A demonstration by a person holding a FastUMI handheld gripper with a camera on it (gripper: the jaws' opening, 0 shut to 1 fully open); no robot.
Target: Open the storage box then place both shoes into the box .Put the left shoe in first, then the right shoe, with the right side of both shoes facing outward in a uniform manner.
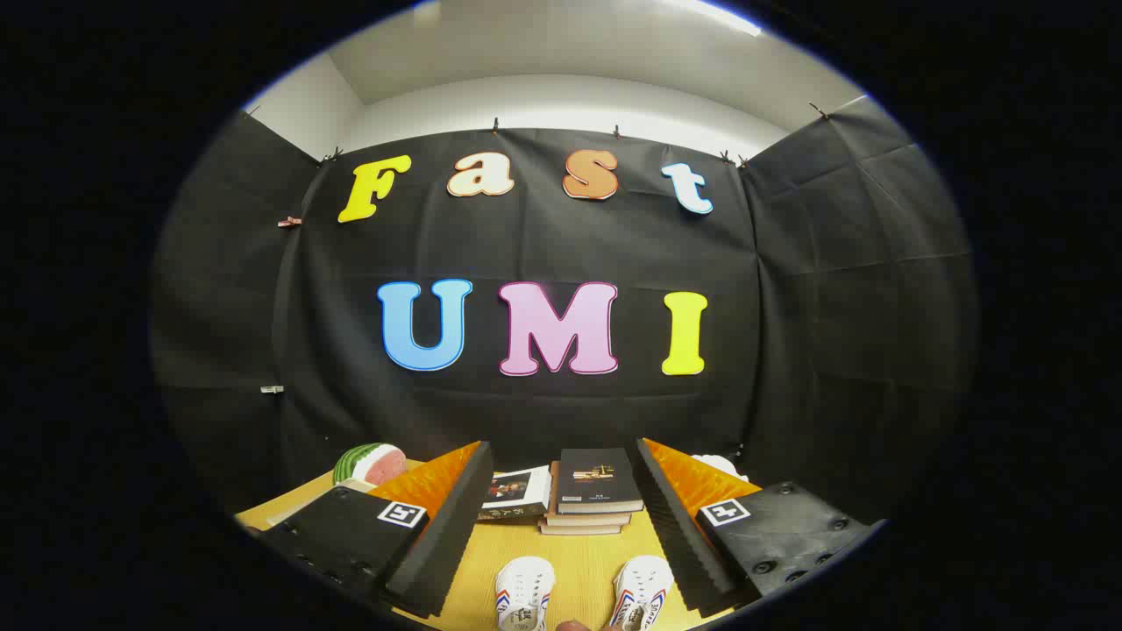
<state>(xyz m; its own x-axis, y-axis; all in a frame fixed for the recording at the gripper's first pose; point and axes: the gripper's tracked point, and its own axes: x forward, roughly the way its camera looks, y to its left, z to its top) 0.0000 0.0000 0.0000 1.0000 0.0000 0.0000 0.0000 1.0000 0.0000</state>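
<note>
Nearest of all, two white canvas shoes sit on the counter point(578, 561) between the spread jaws, toes pointing toward the far wall. The left shoe point(523, 592) and the right shoe point(642, 590) lie side by side and a little apart, each with a rounded rubber toe cap and red-and-blue stripes along the side. The gripper point(565, 491) holds nothing; its jaws stand wide open, their inner faces ribbed like foam, with the shoes low in the gap.

Beyond the shoes, a short stack of books point(592, 495) rests on the yellow, faintly woven counter surface, a dark hardcover on top and a glossy magazine point(513, 492) leaning beside it. Off past the left jaw sits a watermelon-slice toy point(368, 463), smooth and rounded.

As for progress, I'd judge the task barely begun: both shoes are out on the counter, neither gripped. I can't make out the storage box from here, so whether it is open is anyone's guess.
</note>
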